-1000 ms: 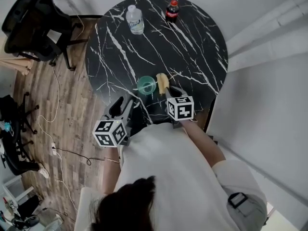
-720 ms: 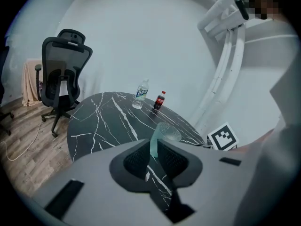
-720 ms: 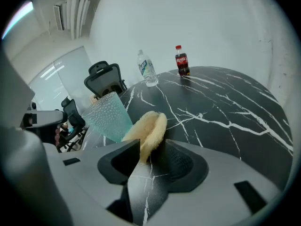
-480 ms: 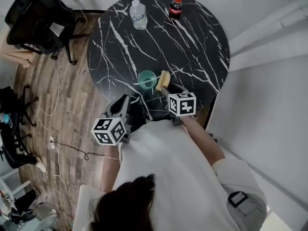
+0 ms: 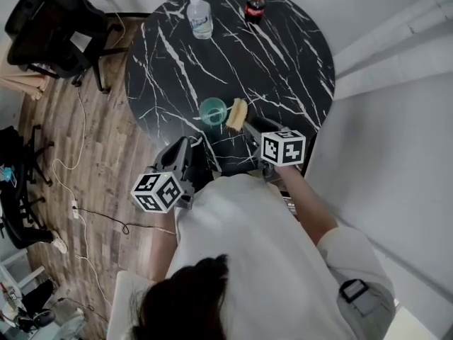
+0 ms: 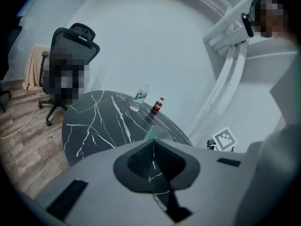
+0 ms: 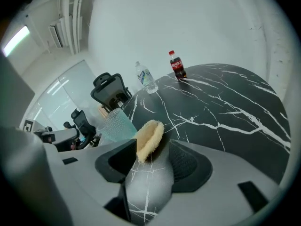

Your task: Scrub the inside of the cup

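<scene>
A green see-through cup (image 5: 213, 111) stands upright on the black marble table (image 5: 283, 55), near its front edge. A yellow sponge (image 5: 236, 115) lies just right of the cup. My right gripper (image 5: 250, 129) sits behind the sponge with its jaws opening. In the right gripper view the sponge (image 7: 149, 138) lies between the right gripper's (image 7: 153, 149) tips, close to the left jaw, not pinched, and the cup (image 7: 116, 125) stands left of it. My left gripper (image 5: 179, 156) hangs at the table's near-left edge, shut and empty. In the left gripper view the cup (image 6: 155, 132) peeks over the left gripper (image 6: 153, 144).
A clear water bottle (image 5: 200, 17) and a cola bottle (image 5: 255, 6) stand at the table's far edge. A black office chair (image 5: 53, 30) is at the left on the wooden floor, where cables (image 5: 81, 211) trail. A white wall (image 5: 396, 119) lies to the right.
My right gripper has opened, let go of the sponge and drawn back to the right. The sponge now lies beside the cup. The left gripper has stayed at the table's edge.
</scene>
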`<action>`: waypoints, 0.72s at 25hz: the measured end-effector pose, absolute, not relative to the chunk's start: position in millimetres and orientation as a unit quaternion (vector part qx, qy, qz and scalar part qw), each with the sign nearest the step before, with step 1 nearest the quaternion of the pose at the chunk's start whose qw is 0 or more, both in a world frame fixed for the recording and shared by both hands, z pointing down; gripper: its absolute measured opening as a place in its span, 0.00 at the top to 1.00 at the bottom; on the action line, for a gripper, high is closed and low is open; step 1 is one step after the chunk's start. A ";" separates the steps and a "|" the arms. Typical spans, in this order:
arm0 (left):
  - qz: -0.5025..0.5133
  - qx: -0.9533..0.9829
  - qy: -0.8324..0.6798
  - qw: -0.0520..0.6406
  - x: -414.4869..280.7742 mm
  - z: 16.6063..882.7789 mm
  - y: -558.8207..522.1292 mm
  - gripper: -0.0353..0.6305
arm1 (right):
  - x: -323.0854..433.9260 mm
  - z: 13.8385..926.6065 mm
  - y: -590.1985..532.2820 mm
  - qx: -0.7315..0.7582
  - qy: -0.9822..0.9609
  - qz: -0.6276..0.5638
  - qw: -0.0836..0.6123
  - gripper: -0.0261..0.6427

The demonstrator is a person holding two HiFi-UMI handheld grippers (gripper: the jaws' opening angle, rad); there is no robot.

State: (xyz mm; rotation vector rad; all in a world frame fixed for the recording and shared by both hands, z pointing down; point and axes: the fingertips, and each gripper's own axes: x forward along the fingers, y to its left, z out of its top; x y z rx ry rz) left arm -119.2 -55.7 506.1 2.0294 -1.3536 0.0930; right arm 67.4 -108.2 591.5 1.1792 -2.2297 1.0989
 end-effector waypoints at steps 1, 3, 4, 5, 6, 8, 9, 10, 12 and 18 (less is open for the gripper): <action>0.025 0.780 -0.520 0.347 -118.7 505.0 -54.4 0.93 | 68.5 587.6 -107.9 0.410 -0.800 0.390 0.197 0.67; 0.018 0.776 -0.526 0.347 -119.1 504.4 -53.5 0.93 | 72.4 577.1 -109.7 0.397 -0.811 0.382 0.199 0.67; 0.018 0.774 -0.529 0.346 -118.9 504.5 -53.5 0.93 | 75.2 572.0 -110.9 0.394 -0.814 0.380 0.194 0.67; 0.019 0.773 -0.532 0.345 -118.3 504.5 -53.4 0.93 | 77.3 567.0 -111.4 0.391 -0.817 0.383 0.182 0.67; 0.019 0.772 -0.534 0.343 -117.7 504.4 -53.1 0.93 | 78.1 561.8 -111.1 0.384 -0.820 0.390 0.165 0.67; 0.019 0.772 -0.537 0.339 -118.1 503.0 -53.3 0.93 | 76.6 553.8 -109.7 0.355 -0.827 0.415 0.131 0.71; 0.020 0.772 -0.539 0.336 -118.9 502.1 -53.0 0.93 | 77.1 551.8 -108.9 0.342 -0.829 0.424 0.125 0.74; 0.021 0.772 -0.541 0.334 -119.6 501.2 -52.3 0.93 | 80.0 551.2 -108.5 0.337 -0.830 0.425 0.128 0.77; 0.023 0.772 -0.545 0.328 -121.0 499.4 -51.9 0.93 | 89.9 550.5 -112.1 0.346 -0.834 0.405 0.145 0.86; 0.032 0.767 -0.551 0.327 -123.0 502.5 -47.3 0.93 | 102.4 547.2 -120.7 0.371 -0.839 0.359 0.170 0.91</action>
